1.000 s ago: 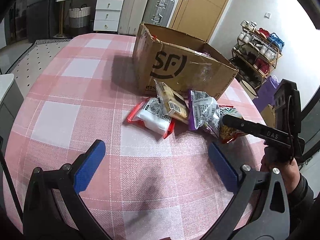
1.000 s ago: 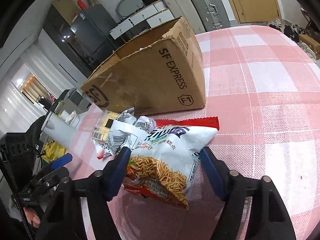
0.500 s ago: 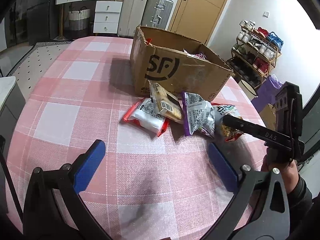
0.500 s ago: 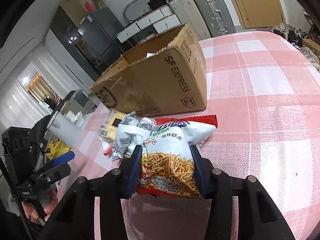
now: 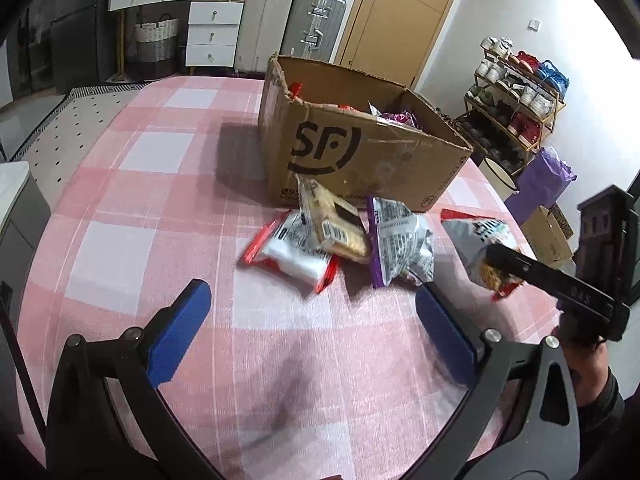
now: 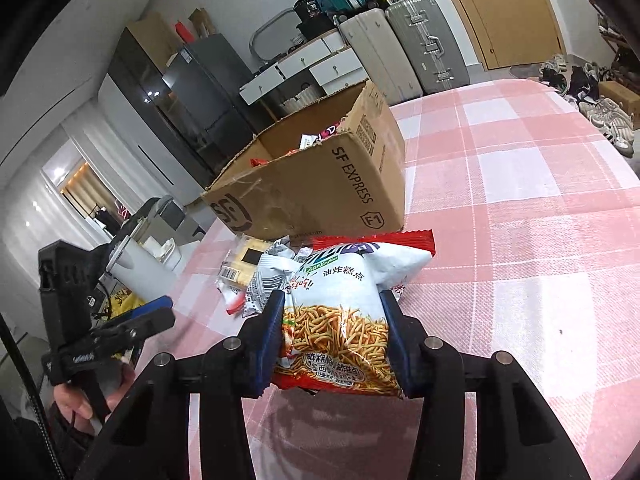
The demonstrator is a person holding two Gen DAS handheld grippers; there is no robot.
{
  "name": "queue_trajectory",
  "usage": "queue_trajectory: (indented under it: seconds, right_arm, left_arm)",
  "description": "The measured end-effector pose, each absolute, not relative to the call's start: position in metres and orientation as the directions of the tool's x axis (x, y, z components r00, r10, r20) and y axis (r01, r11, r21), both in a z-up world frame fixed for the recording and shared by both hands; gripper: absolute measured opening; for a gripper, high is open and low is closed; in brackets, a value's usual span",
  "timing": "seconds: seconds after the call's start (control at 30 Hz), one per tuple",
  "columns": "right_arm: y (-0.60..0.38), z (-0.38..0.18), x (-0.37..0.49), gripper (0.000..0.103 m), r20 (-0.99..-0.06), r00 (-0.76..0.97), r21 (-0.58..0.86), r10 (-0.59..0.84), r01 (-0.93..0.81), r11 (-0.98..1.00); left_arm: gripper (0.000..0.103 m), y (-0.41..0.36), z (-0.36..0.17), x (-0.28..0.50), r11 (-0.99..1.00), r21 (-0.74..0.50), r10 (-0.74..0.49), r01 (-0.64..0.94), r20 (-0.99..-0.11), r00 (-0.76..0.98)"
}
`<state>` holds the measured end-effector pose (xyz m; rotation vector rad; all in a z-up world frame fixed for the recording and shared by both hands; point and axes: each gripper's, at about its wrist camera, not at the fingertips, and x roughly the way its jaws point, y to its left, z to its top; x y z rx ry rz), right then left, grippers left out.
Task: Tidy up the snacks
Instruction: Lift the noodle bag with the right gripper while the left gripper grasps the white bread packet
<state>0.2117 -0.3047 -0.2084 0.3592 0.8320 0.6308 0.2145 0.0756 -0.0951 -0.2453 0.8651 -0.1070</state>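
Left gripper (image 5: 312,320): fingers spread wide, nothing between them, hanging tilted down over bare checked tablecloth (image 5: 132,184), short of the snack pile. Looks parked, leaving room for the other hand.

Pile, left to right: red-and-white packet (image 5: 292,256), cracker pack (image 5: 332,220) leaning over it, purple-edged bag (image 5: 400,244). All lie just in front of the cardboard box (image 5: 360,160), which already holds snacks, so it is probably where these go.

Right gripper (image 6: 332,332): its jaws have just been closing, and the pads now pinch the fried-noodle snack bag (image 6: 340,304) across its middle. The bag's lower end appears lifted clear of the cloth. The gripper angles down, box ahead; a hand (image 5: 580,340) grasps its handle.
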Motion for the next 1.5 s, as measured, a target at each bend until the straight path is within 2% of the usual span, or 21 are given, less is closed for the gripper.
queue_trajectory:
  seconds: [0.53, 0.63, 0.87, 1.1, 1.2, 1.27, 1.33, 1.4, 1.5]
  right_arm:
    - [-0.324, -0.205, 0.203, 0.047, -0.562, 0.527, 0.534, 0.637, -0.357, 0.766]
    - [-0.324, -0.206, 0.204, 0.047, -0.564, 0.523, 0.539, 0.639, -0.354, 0.765]
    - [-0.327, -0.207, 0.204, 0.047, -0.568, 0.523, 0.540, 0.636, -0.346, 0.767]
    - [-0.325, -0.208, 0.207, 0.047, -0.573, 0.522, 0.537, 0.632, -0.344, 0.770]
    - [-0.325, -0.208, 0.207, 0.047, -0.574, 0.522, 0.536, 0.631, -0.343, 0.772]
    - [-0.325, -0.208, 0.207, 0.047, -0.576, 0.522, 0.536, 0.629, -0.340, 0.773]
    - [-0.325, -0.208, 0.208, 0.047, -0.577, 0.523, 0.536, 0.627, -0.337, 0.774]
    - [-0.324, -0.207, 0.208, 0.047, -0.576, 0.524, 0.535, 0.627, -0.339, 0.774]
    - [-0.323, -0.206, 0.206, 0.047, -0.573, 0.525, 0.534, 0.630, -0.343, 0.772]
  left_arm:
    - [0.102, 0.071, -0.129, 0.269, 0.990, -0.137, -0.135, 0.041, -0.799, 0.586]
    - [0.102, 0.068, -0.135, 0.278, 0.997, -0.078, -0.076, 0.021, -0.817, 0.572]
    - [0.102, 0.065, -0.153, 0.293, 0.997, -0.048, -0.068, 0.052, -0.846, 0.529]
    - [0.101, 0.066, -0.158, 0.298, 0.996, 0.004, -0.044, 0.086, -0.833, 0.551]
    - [0.092, 0.070, -0.159, 0.302, 0.993, 0.002, -0.063, 0.116, -0.829, 0.556]
    - [0.081, 0.069, -0.159, 0.304, 0.989, -0.007, -0.088, 0.146, -0.828, 0.554]
    - [0.052, 0.067, -0.158, 0.303, 0.981, -0.032, -0.134, 0.190, -0.820, 0.557]
    - [0.045, 0.067, -0.155, 0.302, 0.979, -0.033, -0.141, 0.201, -0.819, 0.556]
    - [0.043, 0.070, -0.153, 0.299, 0.976, -0.078, -0.177, 0.203, -0.824, 0.538]
